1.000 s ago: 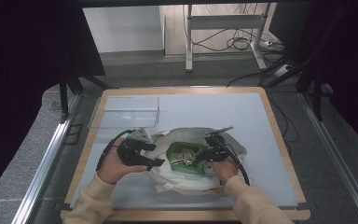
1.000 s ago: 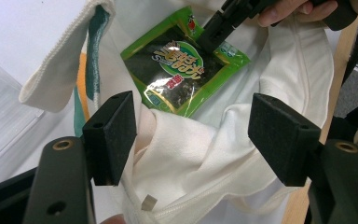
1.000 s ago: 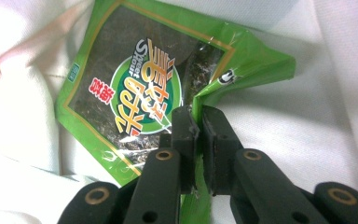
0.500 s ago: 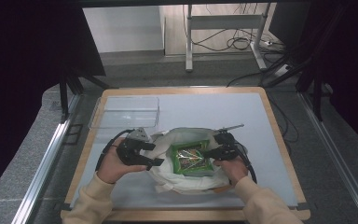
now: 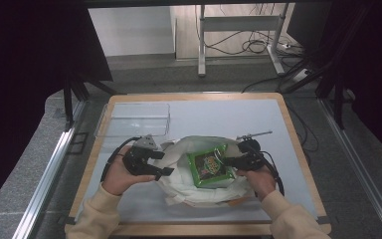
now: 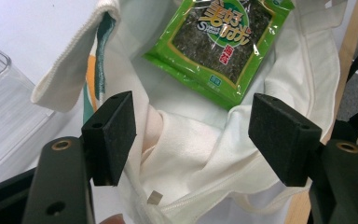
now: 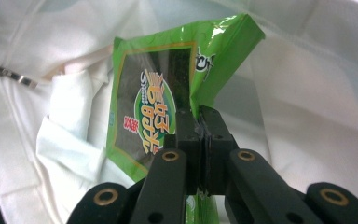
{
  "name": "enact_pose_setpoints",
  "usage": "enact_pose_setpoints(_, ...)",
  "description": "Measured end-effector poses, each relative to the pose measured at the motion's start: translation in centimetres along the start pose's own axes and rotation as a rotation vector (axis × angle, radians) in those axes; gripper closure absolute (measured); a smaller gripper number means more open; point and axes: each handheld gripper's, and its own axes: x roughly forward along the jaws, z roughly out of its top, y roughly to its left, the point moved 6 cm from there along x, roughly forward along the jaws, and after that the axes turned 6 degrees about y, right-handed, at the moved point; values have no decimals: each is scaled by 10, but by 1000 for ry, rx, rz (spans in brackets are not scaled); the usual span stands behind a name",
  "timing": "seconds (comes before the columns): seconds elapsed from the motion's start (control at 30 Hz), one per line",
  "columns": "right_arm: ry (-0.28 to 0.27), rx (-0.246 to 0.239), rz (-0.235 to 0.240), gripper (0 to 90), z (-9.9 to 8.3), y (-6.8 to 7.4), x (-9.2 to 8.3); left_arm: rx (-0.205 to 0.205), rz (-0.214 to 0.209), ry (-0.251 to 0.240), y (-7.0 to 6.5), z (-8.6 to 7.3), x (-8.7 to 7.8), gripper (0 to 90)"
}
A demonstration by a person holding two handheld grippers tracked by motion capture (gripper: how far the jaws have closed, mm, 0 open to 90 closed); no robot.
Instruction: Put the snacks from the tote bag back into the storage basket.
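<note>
The surface (image 5: 288,119) is a pale sheet in a wooden frame, with a clear tray (image 5: 134,119) near its far left corner. Nearer the person lies a white cloth bag (image 5: 189,191), slumped with its mouth agape; it is soft and holds no shape of its own, so the rim folds wherever it is let go.

The left gripper (image 5: 161,167) sits at the bag's left edge. In the left gripper view its fingers (image 6: 114,133) are spread wide, with the bag's (image 6: 205,154) rim and a fold of lining between them, and neither pad visibly presses on the cloth.

The right gripper (image 5: 226,160) is at the bag's right side. In the right gripper view its fingers (image 7: 212,140) are pressed together on a corner of the green packet (image 7: 154,112), pinching the sealed edge. The packet (image 5: 210,167) lies tilted in the open mouth of the bag, its far corner lifted.

The packet looks light and flat, a glossy film pouch, probably slippery and easily creased, with brittle contents that a hard squeeze across the middle would likely crack. The flat sealed border is the safer hold, as here; a one-corner pinch will probably let it swing and bend.
</note>
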Motion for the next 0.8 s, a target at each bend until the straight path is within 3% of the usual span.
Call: enact_pose_setpoints(0.8,-102,-90,70,876,-10,10,-38,-1,4,-12,0,1,-4,322)
